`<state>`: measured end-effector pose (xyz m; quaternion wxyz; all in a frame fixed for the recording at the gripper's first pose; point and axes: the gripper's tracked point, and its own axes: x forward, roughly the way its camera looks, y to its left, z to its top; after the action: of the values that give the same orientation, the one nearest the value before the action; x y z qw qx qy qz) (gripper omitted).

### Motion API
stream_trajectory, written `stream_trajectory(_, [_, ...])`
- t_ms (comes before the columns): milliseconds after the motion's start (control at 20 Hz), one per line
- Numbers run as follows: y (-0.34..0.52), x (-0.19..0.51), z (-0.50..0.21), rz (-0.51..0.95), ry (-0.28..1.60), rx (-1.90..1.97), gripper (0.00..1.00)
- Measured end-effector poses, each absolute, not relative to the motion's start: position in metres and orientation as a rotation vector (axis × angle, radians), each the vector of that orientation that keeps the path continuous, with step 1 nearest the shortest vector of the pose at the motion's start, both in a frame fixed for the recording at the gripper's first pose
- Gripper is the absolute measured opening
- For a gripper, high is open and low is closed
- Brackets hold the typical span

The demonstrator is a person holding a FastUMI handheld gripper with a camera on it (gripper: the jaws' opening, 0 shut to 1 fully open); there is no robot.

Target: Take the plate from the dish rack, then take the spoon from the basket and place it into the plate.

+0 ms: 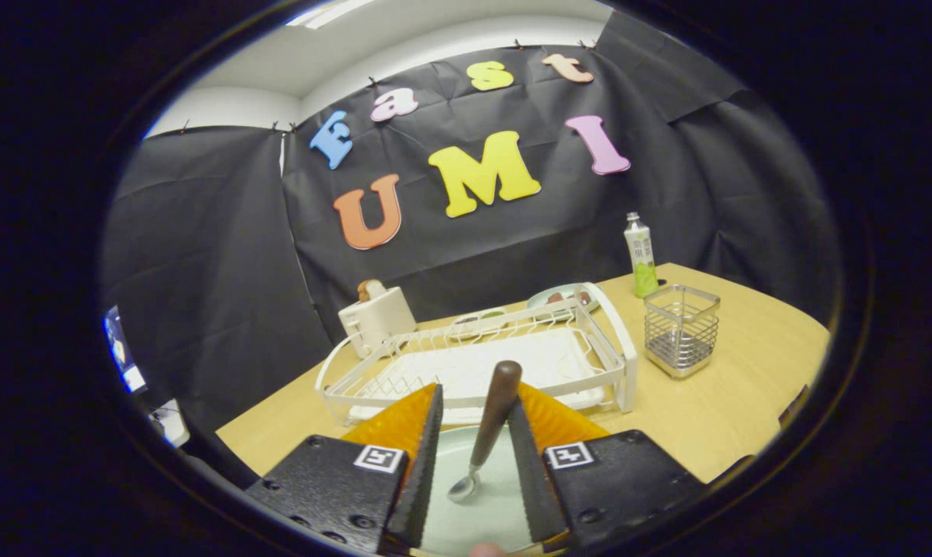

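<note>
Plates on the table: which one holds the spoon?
The pale plate between the hand-held gripper fingers holds the spoon; the far plate behind the dish rack holds food.

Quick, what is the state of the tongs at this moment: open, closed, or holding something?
Tongs: open. The spoon stands between the fingers, its bowl resting in the plate, its handle leaning against one finger only, so it is not gripped.

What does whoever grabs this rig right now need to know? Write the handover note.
Gripper: fingers apart, spoon between them, handle leaning on one finger; not clamped.
Plate: out of the dish rack, on the table under the fingers; spoon bowl rests in it.
Basket: beside the rack.
Done: plate out, spoon on plate.
Left: probably just back off so the handle settles.
</note>
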<state>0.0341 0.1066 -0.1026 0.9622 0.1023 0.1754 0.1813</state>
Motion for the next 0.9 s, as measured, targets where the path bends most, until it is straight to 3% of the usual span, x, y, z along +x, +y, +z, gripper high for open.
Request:
stream_trajectory(200, [0.091, 0.041, -0.091, 0.320, 0.291, 0.150, 0.91])
stream_trajectory(300, [0.082, 0.046, -0.080, 0.294, 0.246, 0.132, 1.00])
stream_trajectory(900, [0.072, 0.031, -0.040, 0.238, 0.130, 0.015, 1.00])
